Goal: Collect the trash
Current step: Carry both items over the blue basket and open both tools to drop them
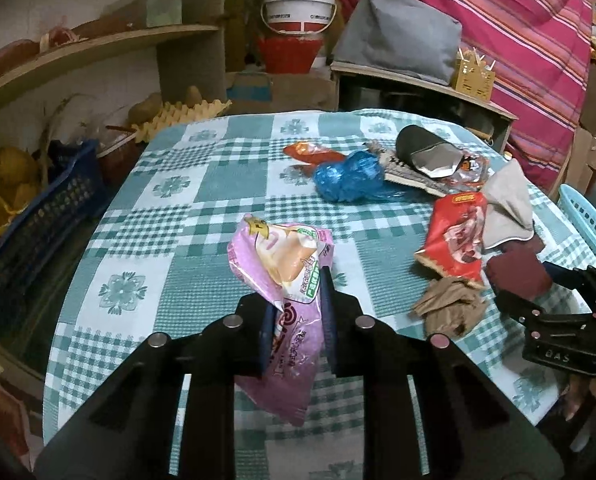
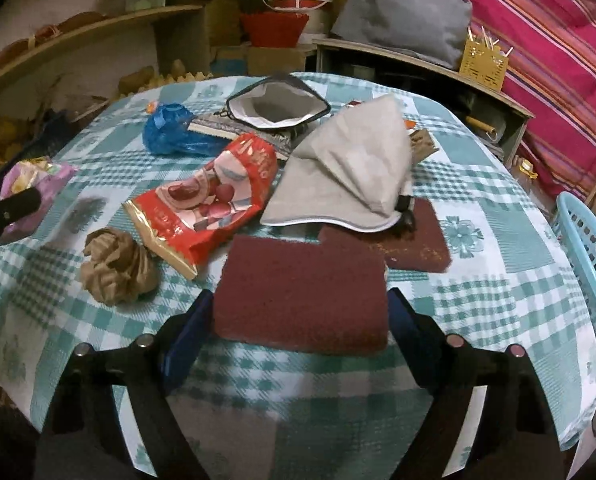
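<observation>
My left gripper (image 1: pixel 298 296) is shut on a pink snack wrapper (image 1: pixel 282 248), which hangs crumpled above the checked tablecloth (image 1: pixel 202 184). In the right wrist view my right gripper (image 2: pixel 300 304) brackets a dark red scouring pad (image 2: pixel 298 272) that lies flat on the cloth. Its blue fingers (image 2: pixel 194 328) touch both side edges of the pad. Left of the pad lie a crumpled brown paper (image 2: pixel 118 272) and a red snack bag (image 2: pixel 210 208). A blue plastic bag (image 2: pixel 174 132) sits farther back, and an orange wrapper (image 1: pixel 310 152) lies at the far side.
A grey cloth (image 2: pixel 350 172) covers part of a second dark red pad (image 2: pixel 418 240); an open black pouch (image 2: pixel 278 108) lies behind it. A light blue basket (image 2: pixel 590 248) stands off the table's right edge, a dark blue crate (image 1: pixel 38 216) off the left. Shelves and buckets stand behind.
</observation>
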`<state>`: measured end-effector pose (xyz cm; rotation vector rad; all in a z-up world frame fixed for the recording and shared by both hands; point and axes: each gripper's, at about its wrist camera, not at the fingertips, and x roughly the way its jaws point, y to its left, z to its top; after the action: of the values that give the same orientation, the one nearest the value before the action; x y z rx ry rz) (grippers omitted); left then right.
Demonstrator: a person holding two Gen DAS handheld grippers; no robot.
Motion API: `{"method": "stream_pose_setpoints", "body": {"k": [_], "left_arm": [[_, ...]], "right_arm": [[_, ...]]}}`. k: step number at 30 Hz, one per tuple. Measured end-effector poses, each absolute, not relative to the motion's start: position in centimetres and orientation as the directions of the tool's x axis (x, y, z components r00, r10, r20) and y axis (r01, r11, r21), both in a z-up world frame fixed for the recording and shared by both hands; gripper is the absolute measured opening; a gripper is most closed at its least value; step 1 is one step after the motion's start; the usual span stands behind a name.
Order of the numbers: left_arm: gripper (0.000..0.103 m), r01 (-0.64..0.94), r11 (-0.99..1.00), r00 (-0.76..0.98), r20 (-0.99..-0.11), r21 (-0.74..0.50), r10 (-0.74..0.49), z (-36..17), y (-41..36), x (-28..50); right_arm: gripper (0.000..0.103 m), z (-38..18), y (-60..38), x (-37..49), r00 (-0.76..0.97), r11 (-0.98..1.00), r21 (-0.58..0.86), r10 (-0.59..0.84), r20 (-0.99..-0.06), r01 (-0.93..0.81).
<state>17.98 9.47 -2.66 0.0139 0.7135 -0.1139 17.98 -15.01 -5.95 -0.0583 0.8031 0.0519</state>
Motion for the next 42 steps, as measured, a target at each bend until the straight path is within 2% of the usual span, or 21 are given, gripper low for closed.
{"method": "stream_pose_setpoints", "body": {"k": [8, 14, 18, 23, 30, 36, 42], "left_arm": [[0.019, 0.166, 0.986, 0.8, -0.585, -0.003, -0.136, 1.6, 3.4, 17.8], [0.019, 0.259, 0.966, 0.814, -0.536, -0.012, -0.225, 4.7, -4.1, 19.3], [0.019, 0.349, 0.937, 0.802, -0.511, -0.02, -0.31, 6.0, -11.2, 20.5], [0.019, 0.439, 0.897, 0.765, -0.503, -0.05, -0.403, 6.2, -18.7, 21.3], [0.019, 0.574, 0.817, 0.683, -0.514, -0.063, -0.519, 4.5, -30.3, 21.6], [0.019, 0.633, 0.773, 0.63, -0.554, -0.038, -0.544, 2.1, -37.8, 22.3], [0.02, 0.662, 0.747, 0.581, -0.586, -0.065, -0.565, 1.2, -41.8, 24.0]], "right_arm": [[0.084, 0.8, -23.6, 15.7, 0.806, 0.999, 0.011, -0.018, -0.591, 0.031], [0.084, 4.6, -34.8, 16.1, 0.822, 0.983, 0.054, -0.115, -0.558, 0.174], [0.084, 6.0, -41.7, 16.7, 0.811, 0.962, 0.025, -0.215, -0.544, 0.272], [0.084, 5.7, -48.7, 16.7, 0.79, 0.936, -0.01, -0.302, -0.534, 0.351], [0.084, 3.2, -54.9, 15.3, 0.769, 0.908, 0.051, -0.321, -0.552, 0.416], [0.084, 1.8, -58.1, 15.2, 0.752, 0.895, 0.065, -0.33, -0.57, 0.442], [0.084, 1.0, -60.4, 14.6, 0.741, 0.883, 0.079, -0.337, -0.58, 0.463]]}}
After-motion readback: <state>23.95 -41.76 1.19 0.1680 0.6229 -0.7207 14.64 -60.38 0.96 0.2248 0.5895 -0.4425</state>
